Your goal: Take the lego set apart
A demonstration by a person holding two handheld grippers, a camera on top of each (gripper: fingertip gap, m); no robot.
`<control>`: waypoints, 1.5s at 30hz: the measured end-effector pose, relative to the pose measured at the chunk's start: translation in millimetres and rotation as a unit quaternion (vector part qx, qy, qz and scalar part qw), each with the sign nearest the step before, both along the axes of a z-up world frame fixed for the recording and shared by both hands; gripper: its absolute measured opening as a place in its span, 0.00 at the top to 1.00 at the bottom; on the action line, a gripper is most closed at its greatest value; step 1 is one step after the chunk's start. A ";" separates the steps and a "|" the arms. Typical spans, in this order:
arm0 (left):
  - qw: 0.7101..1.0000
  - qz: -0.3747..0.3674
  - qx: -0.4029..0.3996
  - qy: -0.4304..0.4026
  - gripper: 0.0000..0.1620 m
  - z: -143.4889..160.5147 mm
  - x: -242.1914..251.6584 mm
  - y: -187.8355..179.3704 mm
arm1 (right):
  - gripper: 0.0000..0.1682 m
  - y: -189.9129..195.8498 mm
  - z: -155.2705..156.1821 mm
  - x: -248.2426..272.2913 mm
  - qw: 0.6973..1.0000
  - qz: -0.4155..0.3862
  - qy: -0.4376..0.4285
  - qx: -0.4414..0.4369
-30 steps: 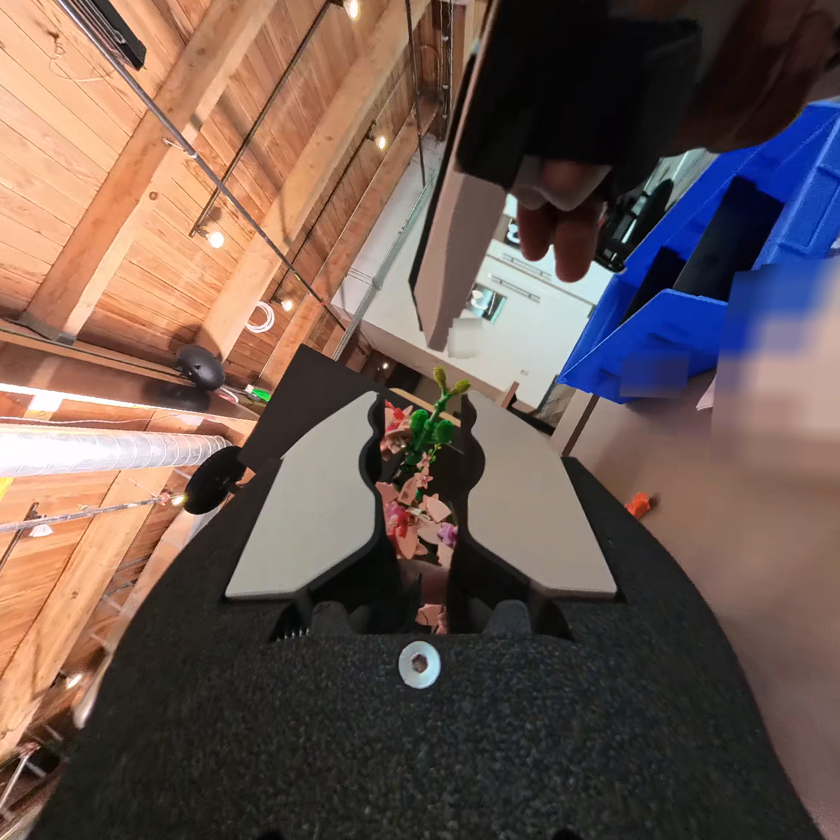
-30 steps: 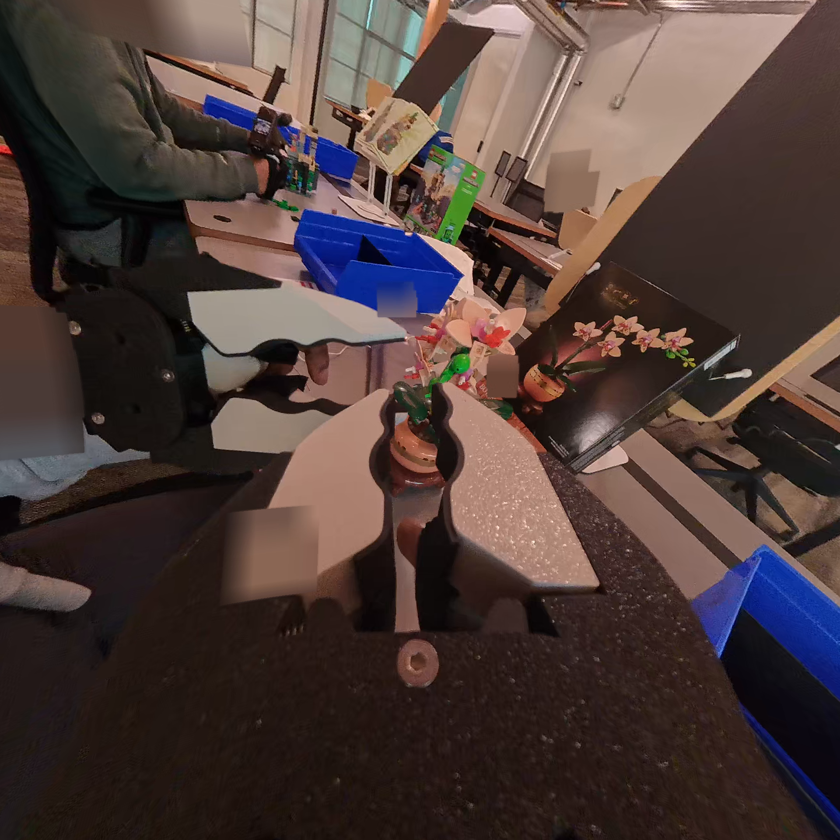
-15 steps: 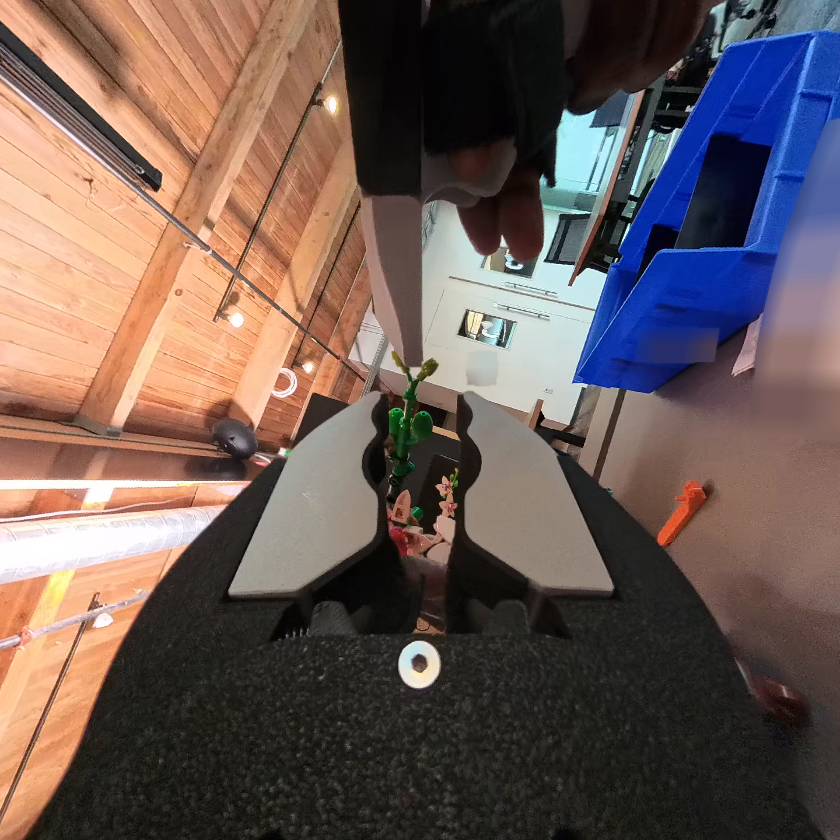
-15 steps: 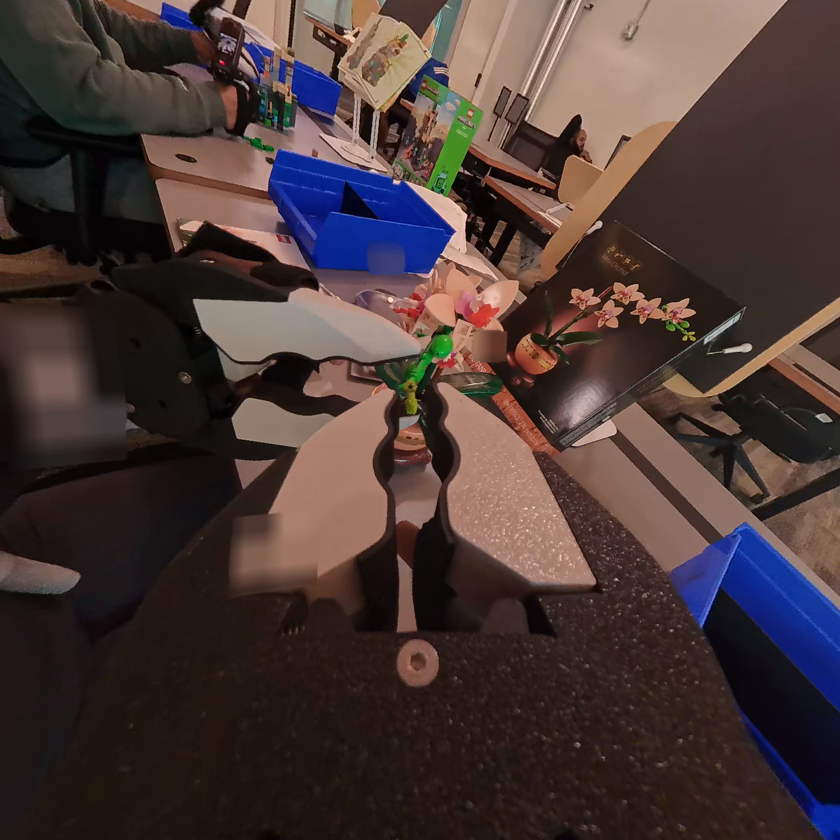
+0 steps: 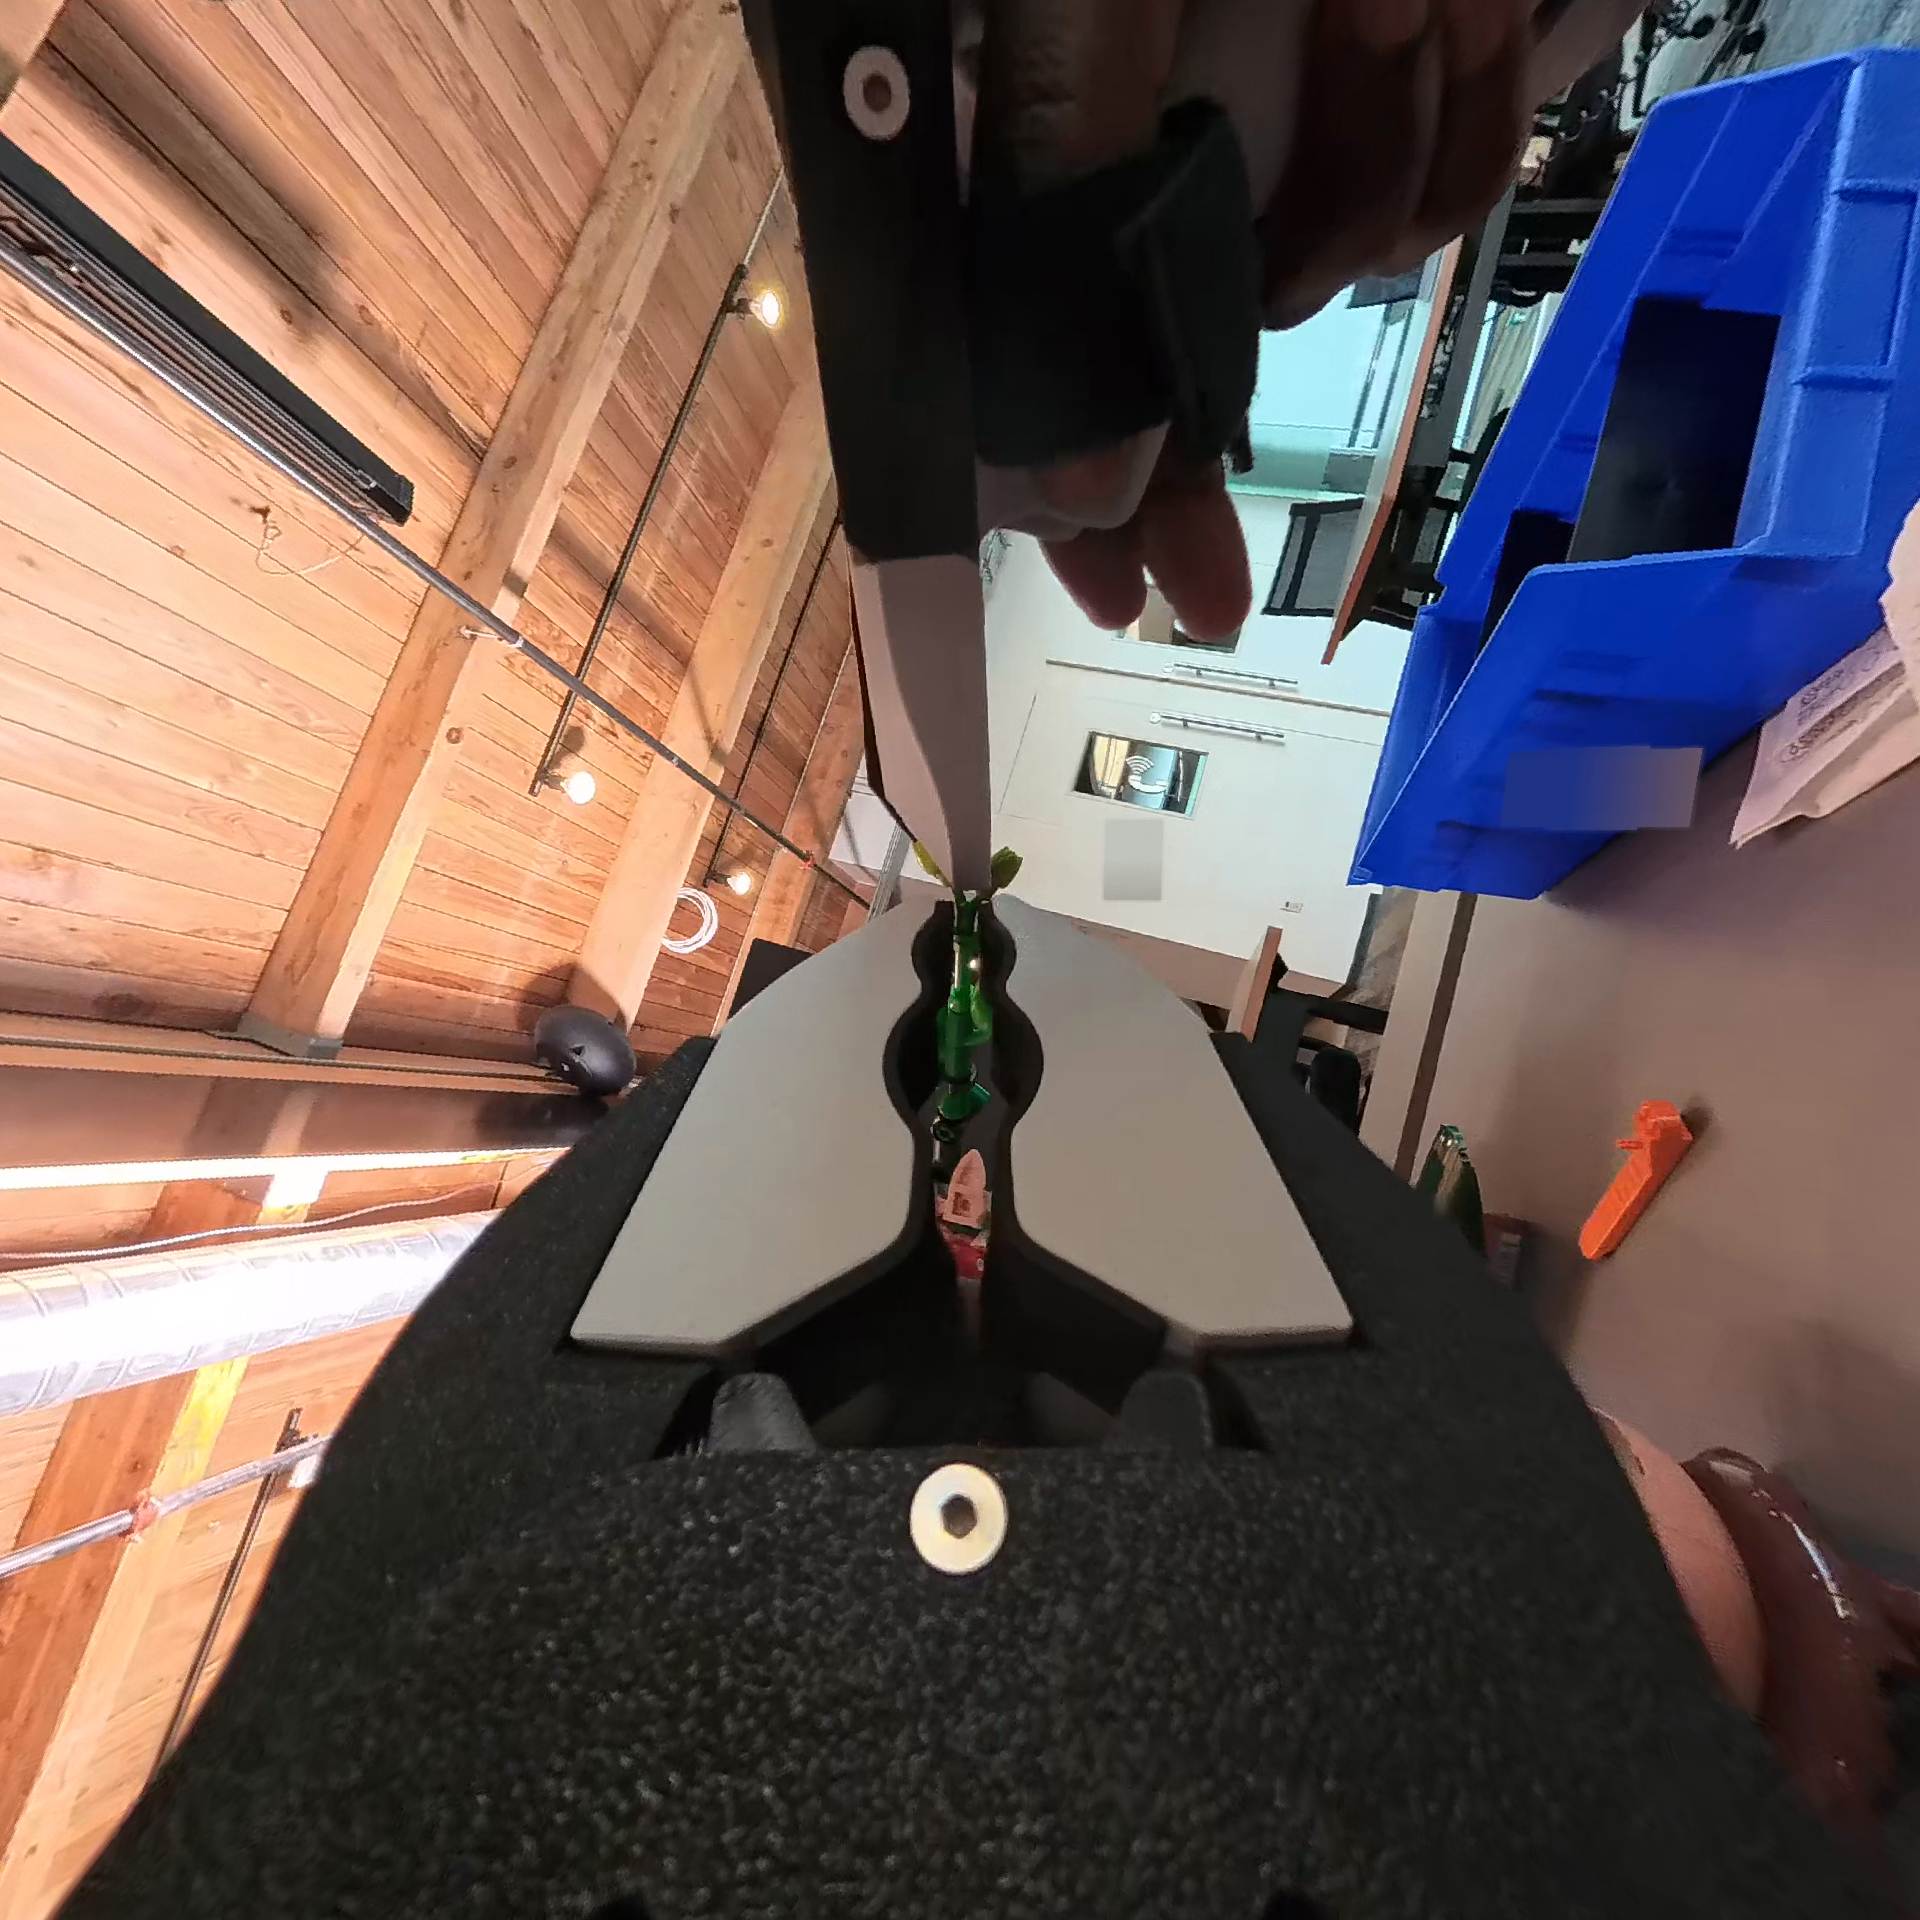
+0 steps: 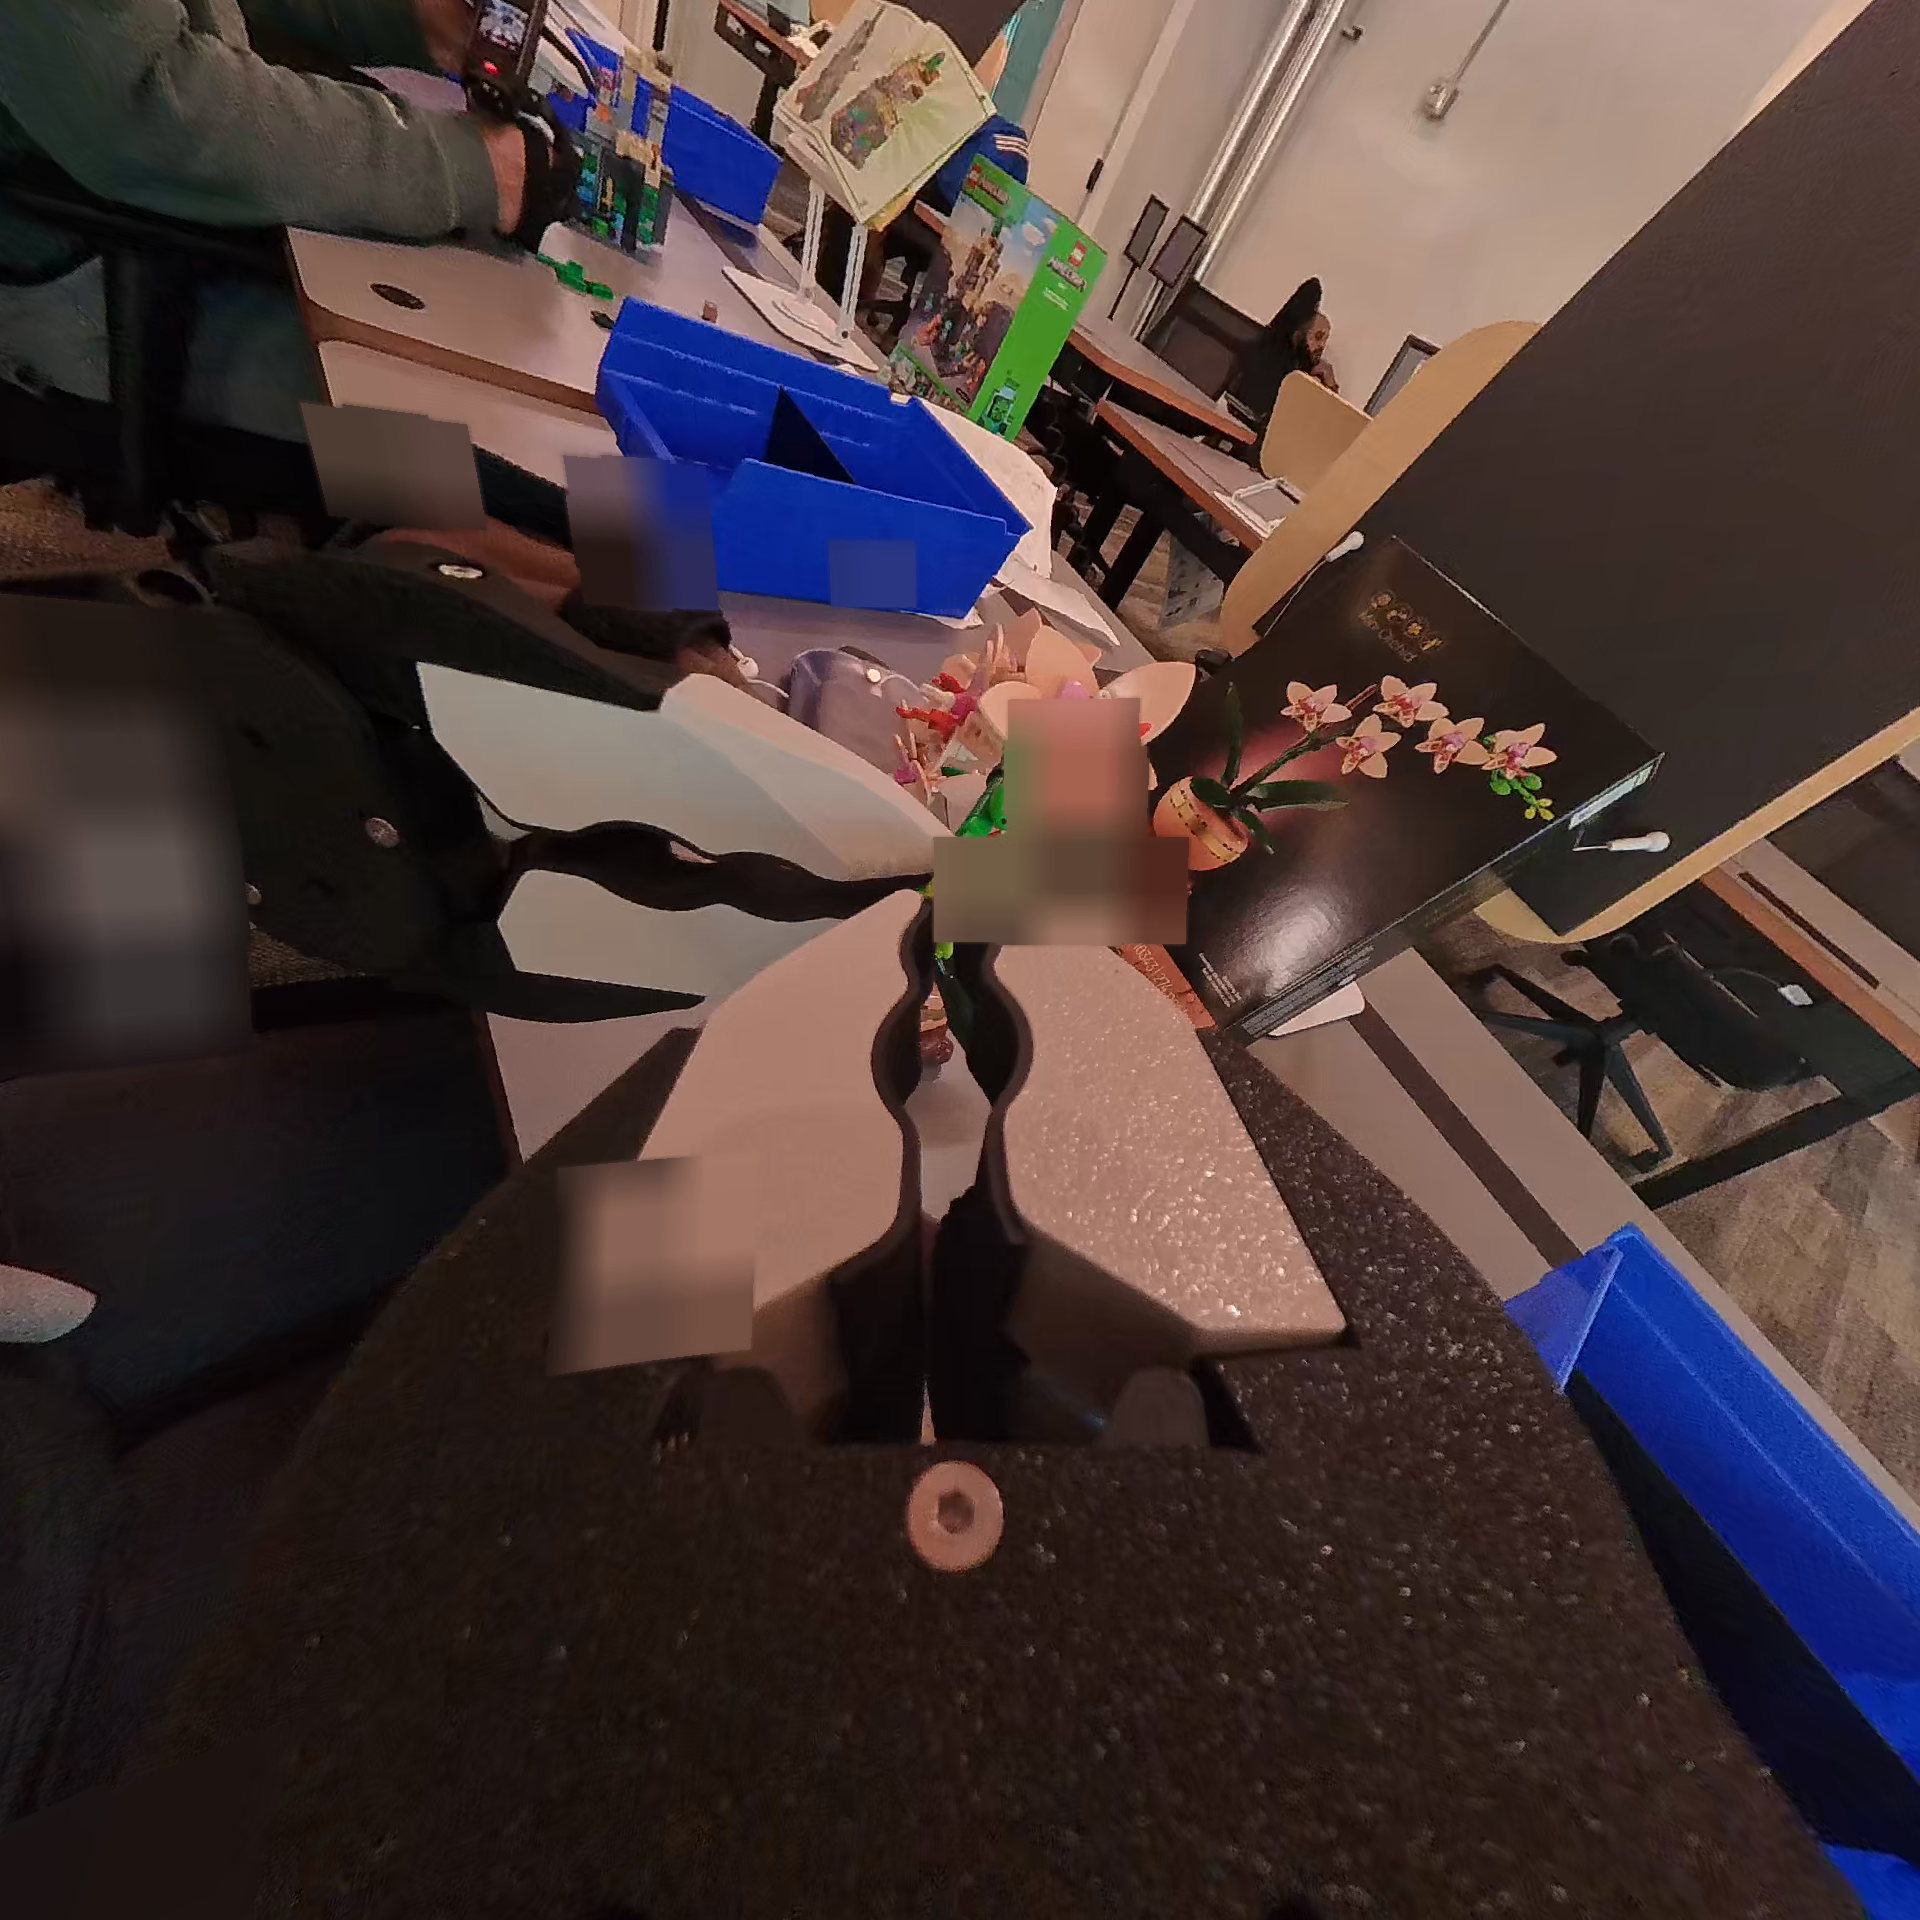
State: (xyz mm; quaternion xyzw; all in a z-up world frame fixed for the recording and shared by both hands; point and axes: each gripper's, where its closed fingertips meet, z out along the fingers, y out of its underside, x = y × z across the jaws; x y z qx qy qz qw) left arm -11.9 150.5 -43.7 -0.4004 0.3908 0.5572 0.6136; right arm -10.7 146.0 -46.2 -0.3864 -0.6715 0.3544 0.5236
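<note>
Green stem pinched in left gripper — right gripper closed on it too.

- The left gripper is showing a black, grainy foam-like body with one silver washer-and-screw at its centre.
- Its two fingers are wearing flat pale-grey plates with wavy black inner edges.
- The right gripper is looking the same: speckled black body, grey plates, central silver screw.
- A black strap is wrapping the hand.
</note>
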 end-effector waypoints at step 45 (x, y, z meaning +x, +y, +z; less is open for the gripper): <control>0.998 0.032 0.025 -0.039 0.88 10.2 -10.5 -9.8 | 0.98 3.6 37.2 10.9 0.995 0.036 0.089 -0.036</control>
